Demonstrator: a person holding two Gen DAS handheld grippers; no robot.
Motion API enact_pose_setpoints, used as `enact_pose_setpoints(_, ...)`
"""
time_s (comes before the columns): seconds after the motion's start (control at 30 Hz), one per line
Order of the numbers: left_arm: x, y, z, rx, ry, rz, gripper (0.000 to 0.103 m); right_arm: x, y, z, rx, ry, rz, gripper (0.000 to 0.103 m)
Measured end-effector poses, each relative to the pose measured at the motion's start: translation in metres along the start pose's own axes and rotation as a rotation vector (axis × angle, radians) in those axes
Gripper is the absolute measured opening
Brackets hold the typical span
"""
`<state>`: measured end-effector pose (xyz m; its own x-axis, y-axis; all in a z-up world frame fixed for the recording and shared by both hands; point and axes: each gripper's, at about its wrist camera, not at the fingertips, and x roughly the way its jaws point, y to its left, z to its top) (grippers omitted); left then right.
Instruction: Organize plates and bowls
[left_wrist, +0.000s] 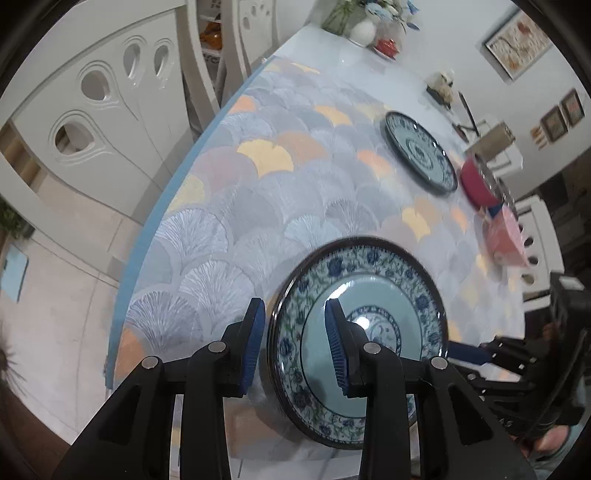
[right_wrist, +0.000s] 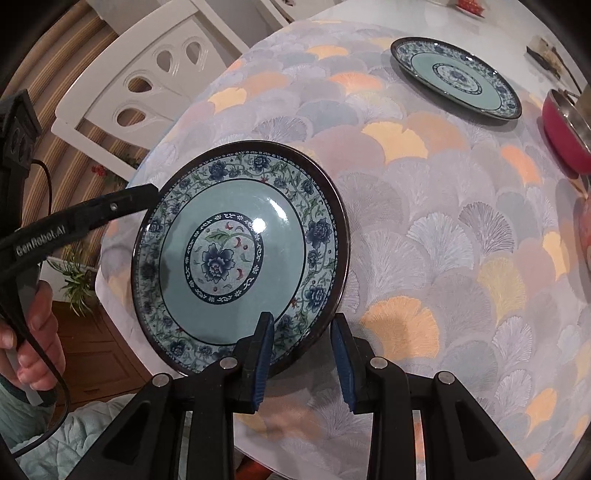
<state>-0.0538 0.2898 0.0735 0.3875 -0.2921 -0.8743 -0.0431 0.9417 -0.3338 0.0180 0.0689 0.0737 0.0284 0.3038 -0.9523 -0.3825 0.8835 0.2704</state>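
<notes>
Plate (left_wrist: 369, 317), teal with blue floral rim and dark edge, sits near the table's (left_wrist: 229, 206) near edge in the left wrist view, tilted, its left rim between the pads of the left gripper (left_wrist: 295, 347). Pads stand a little apart on either side of the rim; whether they press on it cannot be told from here. Right gripper (left_wrist: 467, 352) enters from the right, one blue pad at the plate's opposite rim. Second plate (left_wrist: 421, 151), same pattern, lies flat farther up the table, well apart; red bowl (left_wrist: 478, 184) just beside it and a pink bowl (left_wrist: 506, 236) nearer. Right wrist view: same near plate (right_wrist: 240, 254) over the patterned cloth (right_wrist: 424, 221), its lower right rim between the right gripper's (right_wrist: 303, 360) pads, jaws narrow, one pad over the plate's face and one outside the rim; contact not clear. Left gripper (right_wrist: 147, 194) reaches the upper left rim, held by a hand (right_wrist: 37, 332). Far plate (right_wrist: 458, 77) flat near the red bowl (right_wrist: 565, 133).
</notes>
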Motion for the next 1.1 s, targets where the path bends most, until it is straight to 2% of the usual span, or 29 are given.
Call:
enact_pose_setpoints(0.13,-0.005,-0.008,0.010,0.023,-0.024,-0.009,0.031,-0.001,-0.004,0.002,0.019,-0.004,0.002,0.031)
enact_pose_setpoints(0.33,-0.016,-0.039,0.044,0.147,-0.075,-0.043,0.031,-0.031,-0.019,0.014,0.062,-0.070,0.023,0.035)
enact_pose_setpoints(0.37,-0.018,-0.044,0.051,0.170,-0.084,-0.049,0.032,-0.038,-0.024,0.018,0.077,-0.092,0.025,0.039)
enact_pose_setpoints(0.4,-0.019,-0.051,0.062,0.196,-0.094,-0.051,0.042,-0.045,-0.031,0.023,0.098,-0.122,0.023,0.042)
enact_pose_setpoints(0.43,-0.019,-0.058,0.073,0.214,-0.102,-0.050,0.046,-0.050,-0.037,0.028,0.113,-0.141,0.020,0.051)
enact_pose_setpoints(0.47,-0.018,-0.065,0.085,0.228,-0.109,-0.054,0.055,-0.054,-0.044,0.033,0.135,-0.165,0.015,0.055)
enact_pose_setpoints(0.5,-0.017,-0.073,0.099,0.237,-0.120,-0.070,0.062,-0.059,-0.051,0.039,0.161,-0.188,0.012,0.055)
enact_pose_setpoints(0.57,-0.010,-0.085,0.124,0.238,-0.134,-0.138,0.062,-0.065,-0.067,0.053,0.228,-0.228,0.014,0.055)
enact_pose_setpoints(0.63,0.009,-0.095,0.148,0.228,-0.093,-0.159,0.062,-0.069,-0.088,0.063,0.323,-0.258,0.019,0.055)
enact_pose_setpoints(0.73,0.044,-0.112,0.179,0.234,-0.046,-0.176,0.059,-0.067,-0.116,0.076,0.458,-0.270,-0.014,0.055)
enact_pose_setpoints(0.83,0.079,-0.123,0.200,0.235,0.005,-0.205,0.051,-0.060,-0.142,0.089,0.560,-0.288,-0.033,0.055)
enact_pose_setpoints(0.93,0.118,-0.136,0.216,0.261,0.057,-0.197,0.041,-0.053,-0.164,0.100,0.607,-0.297,-0.058,0.055)
enact_pose_setpoints(1.0,0.136,-0.140,0.220,0.271,0.082,-0.182,0.030,-0.044,-0.176,0.111,0.623,-0.293,-0.075,0.055)
enact_pose_setpoints(1.1,0.158,-0.139,0.230,0.264,0.097,-0.170,0.023,-0.030,-0.189,0.125,0.642,-0.269,-0.071,0.055)
